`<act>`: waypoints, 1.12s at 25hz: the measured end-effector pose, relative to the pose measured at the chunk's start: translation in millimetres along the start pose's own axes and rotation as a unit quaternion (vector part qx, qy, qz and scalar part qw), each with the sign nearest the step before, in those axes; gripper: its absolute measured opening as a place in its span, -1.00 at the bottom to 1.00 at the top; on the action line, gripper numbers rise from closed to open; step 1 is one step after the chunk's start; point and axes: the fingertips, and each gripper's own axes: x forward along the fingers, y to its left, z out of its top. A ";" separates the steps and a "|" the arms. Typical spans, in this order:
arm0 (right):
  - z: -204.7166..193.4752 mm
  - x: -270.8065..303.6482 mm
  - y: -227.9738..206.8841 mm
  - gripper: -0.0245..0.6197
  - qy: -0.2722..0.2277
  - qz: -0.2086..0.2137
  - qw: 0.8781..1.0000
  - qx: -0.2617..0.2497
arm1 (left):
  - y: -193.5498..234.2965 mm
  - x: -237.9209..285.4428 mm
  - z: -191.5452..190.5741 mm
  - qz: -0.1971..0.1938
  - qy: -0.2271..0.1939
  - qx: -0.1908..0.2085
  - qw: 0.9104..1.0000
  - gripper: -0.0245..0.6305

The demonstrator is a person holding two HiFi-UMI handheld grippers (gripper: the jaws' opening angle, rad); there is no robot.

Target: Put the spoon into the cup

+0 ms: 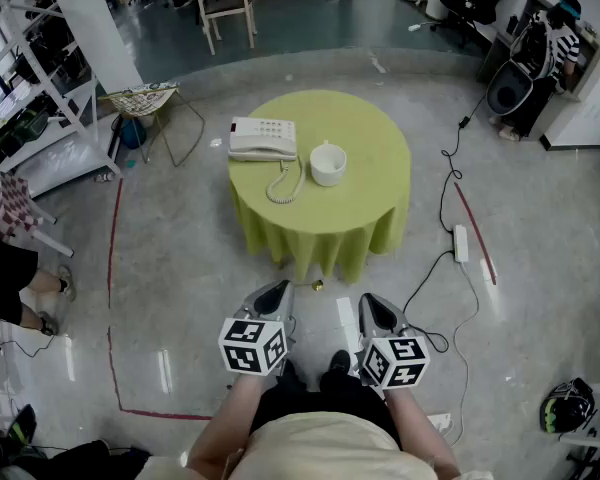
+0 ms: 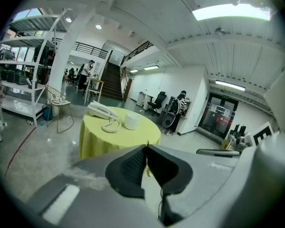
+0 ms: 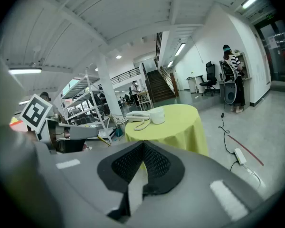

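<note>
Left tongs (image 1: 279, 288) are clamped on the thin gold-coloured metal spoon (image 1: 317, 285). My left gripper view shows only a sliver of it in the seam, and its free end pokes out sideways toward the right tongs (image 1: 369, 299), which are closed on nothing. I hold both low in front of me, tilted a little down. Step in hand, as I read it, is the carry, with nothing delivered yet. The spoon looks slim, hard and slick, so I'd grip it firmly and not swing it while crossing the glossy grey concrete floor (image 1: 180, 298). The round table (image 1: 365, 138) under its draped yellow-green cloth is well ahead; the cloth is soft, so no leaning on it. On top, the white plastic desk phone (image 1: 263, 138) with coiled cord sits just beside the squat white glazed cup (image 1: 327, 164), which stands upright with an open mouth. I'd come in from above with the free end down and release only once it's inside the rim.
</note>
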 end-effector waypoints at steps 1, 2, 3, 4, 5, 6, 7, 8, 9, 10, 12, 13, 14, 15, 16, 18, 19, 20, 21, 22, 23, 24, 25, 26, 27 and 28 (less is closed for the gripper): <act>2.0 -0.9 -1.4 -0.93 -0.001 0.000 1.000 -0.002 | -1.9 0.5 1.0 -0.001 -0.001 0.000 1.000 -0.91; 4.2 -1.6 -2.7 -0.93 -0.002 -0.001 1.000 -0.004 | -3.7 1.1 2.0 -0.001 -0.001 0.000 1.000 -0.91; 6.7 -2.1 -3.8 -0.93 -0.004 -0.001 1.000 -0.006 | -5.4 1.6 3.1 -0.002 -0.002 0.000 1.000 -0.91; 9.5 -2.4 -4.6 -0.93 -0.007 0.000 1.000 -0.009 | -7.0 2.0 4.4 -0.003 -0.003 0.000 1.000 -0.91; 12.6 -2.5 -5.1 -0.93 -0.010 0.000 1.000 -0.012 | -8.4 2.3 5.9 -0.003 -0.005 0.001 1.000 -0.91; 15.7 -2.4 -5.5 -0.93 -0.014 0.001 1.000 -0.014 | -9.6 2.5 7.5 -0.003 -0.008 0.001 1.000 -0.91; 18.5 -2.4 -5.9 -0.93 -0.017 0.002 1.000 -0.017 | -10.9 2.7 9.3 -0.003 -0.010 0.002 1.000 -0.91; 21.0 -2.4 -6.5 -0.93 -0.021 0.003 1.000 -0.019 | -12.4 3.0 11.1 -0.003 -0.014 0.003 1.000 -0.91; 23.2 -2.3 -7.3 -0.93 -0.024 0.004 0.999 -0.020 | -13.8 3.5 13.0 -0.003 -0.017 0.005 1.000 -0.91; 25.6 -2.2 -8.0 -0.93 -0.027 0.006 0.999 -0.022 | -15.3 4.2 15.0 -0.002 -0.021 0.006 1.000 -0.91; 30.9 -1.6 -9.0 -0.93 -0.032 0.010 0.999 -0.024 | -17.8 5.8 18.9 -0.002 -0.026 0.008 1.000 -0.91; 33.6 -1.1 -9.1 -0.93 -0.035 0.013 0.999 -0.027 | -18.9 6.6 20.7 -0.002 -0.028 0.008 1.000 -0.91; 35.9 -0.7 -9.1 -0.93 -0.038 0.015 0.999 -0.029 | -19.8 7.2 22.1 -0.002 -0.029 0.009 1.000 -0.91; 37.9 -0.4 -9.3 -0.93 -0.041 0.018 0.999 -0.030 | -20.7 7.6 23.5 -0.001 -0.030 0.010 0.999 -0.91; 39.6 -0.2 -9.6 -0.93 -0.043 0.022 0.998 -0.031 | -21.6 8.1 25.1 0.000 -0.032 0.011 0.999 -0.91; 44.0 0.2 -11.2 -0.93 -0.047 0.030 0.998 -0.030 | -23.9 9.6 30.5 0.002 -0.038 0.013 0.999 -0.91; 46.9 0.4 -12.4 -0.93 -0.049 0.033 0.998 -0.031 | -25.2 10.6 34.3 0.004 -0.043 0.015 0.999 -0.91; 50.1 0.4 -14.0 -0.93 -0.052 0.037 0.997 -0.033 | -26.6 11.6 38.2 0.007 -0.047 0.016 0.999 -0.91; 53.2 0.1 -15.9 -0.93 -0.054 0.039 0.997 -0.035 | -28.1 12.7 41.8 0.009 -0.051 0.017 0.998 -0.91; 55.9 -0.5 -18.1 -0.93 -0.057 0.042 0.997 -0.036 | -29.6 13.9 44.9 0.012 -0.055 0.018 0.998 -0.91; 58.2 -1.5 -20.4 -0.93 -0.059 0.044 0.997 -0.038 | -31.4 15.0 47.5 0.014 -0.059 0.019 0.998 -0.91; 60.1 -2.7 -23.1 -0.93 -0.061 0.046 0.996 -0.040 | -33.2 15.8 49.8 0.016 -0.062 0.020 0.998 -0.91; 61.7 -3.8 -26.0 -0.93 -0.063 0.047 0.996 -0.041 | -35.1 16.3 51.9 0.019 -0.066 0.020 0.997 -0.91; 63.4 -4.8 -29.1 -0.93 -0.064 0.047 0.996 -0.041 | -37.1 16.7 53.8 0.021 -0.069 0.021 0.997 -0.91; 65.2 -5.7 -32.2 -0.93 -0.066 0.047 0.996 -0.039 | -39.1 17.0 55.6 0.024 -0.072 0.021 0.997 -0.91; 67.1 -6.5 -35.1 -0.93 -0.068 0.047 0.996 -0.037 | -41.1 17.3 57.0 0.026 -0.075 0.021 0.997 -0.91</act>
